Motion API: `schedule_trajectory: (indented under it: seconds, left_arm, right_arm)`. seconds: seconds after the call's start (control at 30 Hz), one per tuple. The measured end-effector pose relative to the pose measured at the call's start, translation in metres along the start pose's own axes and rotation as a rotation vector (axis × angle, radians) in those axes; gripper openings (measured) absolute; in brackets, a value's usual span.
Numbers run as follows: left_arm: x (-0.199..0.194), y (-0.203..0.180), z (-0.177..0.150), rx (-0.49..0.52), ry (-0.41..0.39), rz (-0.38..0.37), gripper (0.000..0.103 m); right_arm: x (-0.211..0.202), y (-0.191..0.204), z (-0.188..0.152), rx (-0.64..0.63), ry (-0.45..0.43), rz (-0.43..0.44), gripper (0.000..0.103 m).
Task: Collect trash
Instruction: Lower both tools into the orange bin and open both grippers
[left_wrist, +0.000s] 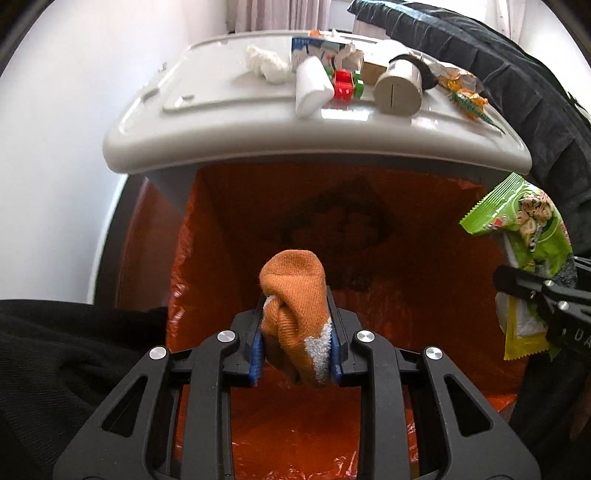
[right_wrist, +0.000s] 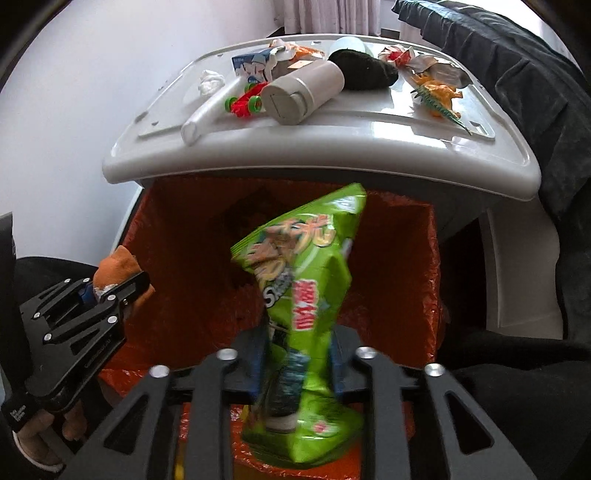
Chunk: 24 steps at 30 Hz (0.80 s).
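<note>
Left tongs (left_wrist: 296, 334) grip sock (left_wrist: 293, 295), right tongs (right_wrist: 299, 360) snack bag (right_wrist: 306, 295)

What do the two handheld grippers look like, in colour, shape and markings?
Both are matte black. The left gripper has angular arms with cut-out slots, round silver bolt heads and blue pads inside the fingers. The right gripper has the same black slotted arms and silver bolts; its pads look bluish but blurred. Small white lettering marks the body, too small to read. No cables show.

You are seeing the letters "DA" in white on the right gripper (left_wrist: 532, 291); the green snack bag (right_wrist: 306, 295) is showing a white "S" among blurred, unreadable Chinese characters.
</note>
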<state>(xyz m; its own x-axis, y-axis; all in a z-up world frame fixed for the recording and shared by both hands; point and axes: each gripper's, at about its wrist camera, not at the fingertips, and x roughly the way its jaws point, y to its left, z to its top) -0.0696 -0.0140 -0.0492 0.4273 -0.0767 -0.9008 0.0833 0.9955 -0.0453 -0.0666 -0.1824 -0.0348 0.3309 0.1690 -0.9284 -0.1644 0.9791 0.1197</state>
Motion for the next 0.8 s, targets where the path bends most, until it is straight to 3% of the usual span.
schedule_trajectory:
  seconds: [0.03, 0.07, 0.13, 0.5, 0.8]
  left_arm:
    - [0.002, 0.000, -0.001, 0.000, 0.008, 0.012, 0.043]
    - [0.004, 0.000, -0.001, -0.003, 0.016, 0.048, 0.067]
    - [0.004, 0.001, -0.001, -0.009, 0.005, 0.109, 0.083]
    - [0.007, -0.005, 0.003, 0.015, -0.005, 0.091, 0.084]
    - [0.010, -0.006, 0.007, 0.008, -0.006, 0.080, 0.087]
  right_arm:
    - [0.002, -0.001, 0.000, 0.000, 0.006, -0.002, 0.061]
    - [0.002, -0.003, -0.001, 0.006, 0.008, -0.008, 0.068]
    - [0.001, -0.008, 0.000, 0.024, -0.006, -0.020, 0.069]
    - [-0.007, -0.044, 0.021, 0.163, -0.022, 0.036, 0.070]
    - [-0.019, -0.043, 0.087, 0.202, -0.106, 0.046, 0.070]
